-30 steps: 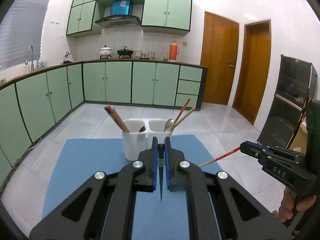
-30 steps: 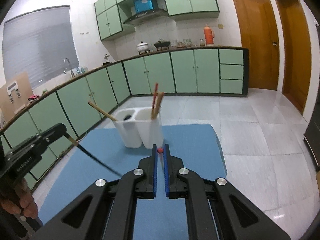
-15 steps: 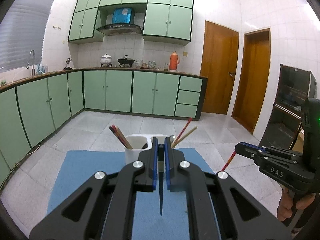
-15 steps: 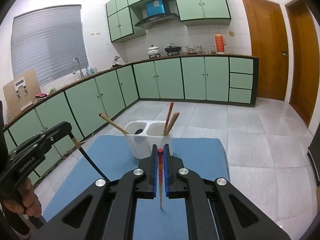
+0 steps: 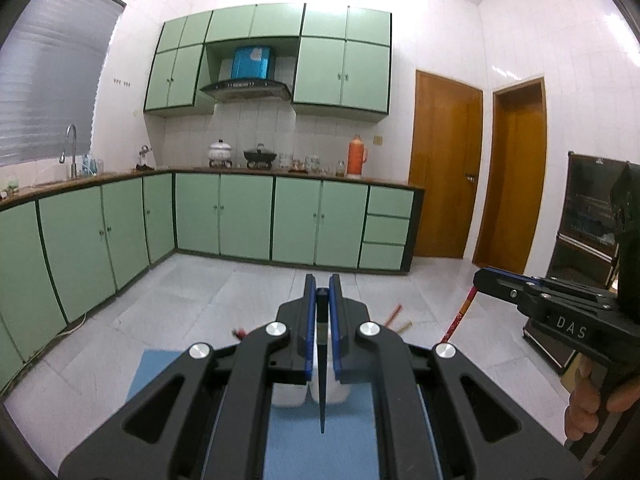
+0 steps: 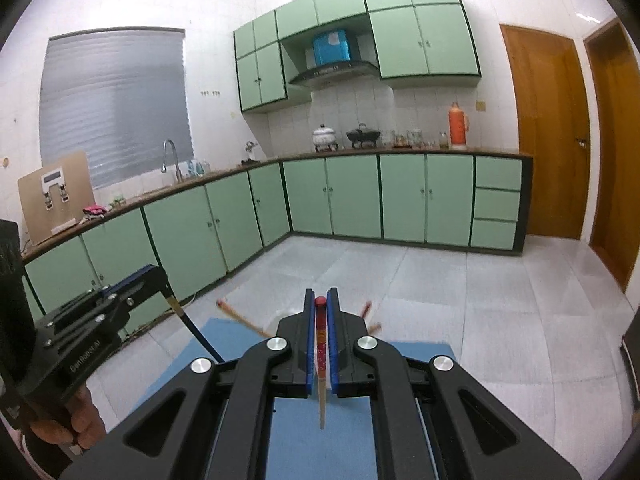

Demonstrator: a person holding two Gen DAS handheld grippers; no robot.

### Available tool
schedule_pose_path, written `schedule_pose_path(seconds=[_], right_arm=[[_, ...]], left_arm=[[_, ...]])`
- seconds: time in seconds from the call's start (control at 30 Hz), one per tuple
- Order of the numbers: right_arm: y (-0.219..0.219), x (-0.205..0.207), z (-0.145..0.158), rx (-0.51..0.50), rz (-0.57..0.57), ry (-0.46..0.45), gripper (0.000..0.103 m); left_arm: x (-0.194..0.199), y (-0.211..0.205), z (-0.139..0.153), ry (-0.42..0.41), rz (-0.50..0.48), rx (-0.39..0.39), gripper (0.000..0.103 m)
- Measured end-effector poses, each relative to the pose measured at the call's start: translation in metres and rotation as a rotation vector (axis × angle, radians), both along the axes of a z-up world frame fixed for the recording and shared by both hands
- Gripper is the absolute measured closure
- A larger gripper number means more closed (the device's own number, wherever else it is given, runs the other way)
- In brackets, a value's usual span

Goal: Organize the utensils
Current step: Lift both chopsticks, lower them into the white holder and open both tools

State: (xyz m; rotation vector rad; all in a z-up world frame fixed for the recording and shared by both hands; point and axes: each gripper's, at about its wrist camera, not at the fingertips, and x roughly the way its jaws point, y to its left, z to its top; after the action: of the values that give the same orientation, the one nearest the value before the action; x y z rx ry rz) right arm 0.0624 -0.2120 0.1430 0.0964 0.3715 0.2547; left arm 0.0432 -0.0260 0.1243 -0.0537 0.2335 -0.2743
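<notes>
My left gripper (image 5: 321,292) is shut on a black chopstick (image 5: 322,392) that points down toward the blue mat (image 5: 320,440). My right gripper (image 6: 320,304) is shut on a red-topped wooden chopstick (image 6: 321,364), tip hanging over the mat (image 6: 320,436). The white two-compartment holder (image 5: 288,394) is mostly hidden behind the left fingers; chopstick ends (image 5: 394,312) stick out of it. In the right wrist view only its rim (image 6: 280,316) and chopsticks (image 6: 240,318) show. Each gripper appears in the other's view: the right one (image 5: 480,280), the left one (image 6: 160,276).
Green base cabinets (image 5: 248,216) run along the far wall and left side, with a sink tap (image 6: 170,156) and pots on the counter. Two wooden doors (image 5: 444,168) are at the right. A dark cabinet (image 5: 588,240) stands near the right gripper. The floor is pale tile.
Both grippers have risen and tilted up, each keeping its chopstick. The holder has dropped low in both views and is now largely hidden behind the fingers.
</notes>
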Motion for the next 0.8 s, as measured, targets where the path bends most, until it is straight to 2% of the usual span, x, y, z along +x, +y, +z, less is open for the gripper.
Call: schedule_pose_path(seconds=[0.27, 0.4, 0.6, 0.8], right_arm=[[0.006, 0.042, 0.04, -0.012, 0.01, -0.067, 0.097], [0.009, 0.065, 0.047, -0.024, 0.004, -0.073, 0.097], [0.009, 0.104, 0.037, -0.03, 0.001, -0.053, 0.097], [0.009, 0.134, 0.006, -0.029, 0.0, 0.001, 0.097]], left_arm=[[0.035, -0.004, 0.044, -0.114, 0.026, -0.002, 0.098], [0.06, -0.01, 0.052, -0.138, 0.034, -0.003, 0.098], [0.1, -0.021, 0.035, -0.129, 0.046, 0.026, 0.098], [0.136, -0.03, 0.002, -0.064, 0.051, 0.05, 0.097]])
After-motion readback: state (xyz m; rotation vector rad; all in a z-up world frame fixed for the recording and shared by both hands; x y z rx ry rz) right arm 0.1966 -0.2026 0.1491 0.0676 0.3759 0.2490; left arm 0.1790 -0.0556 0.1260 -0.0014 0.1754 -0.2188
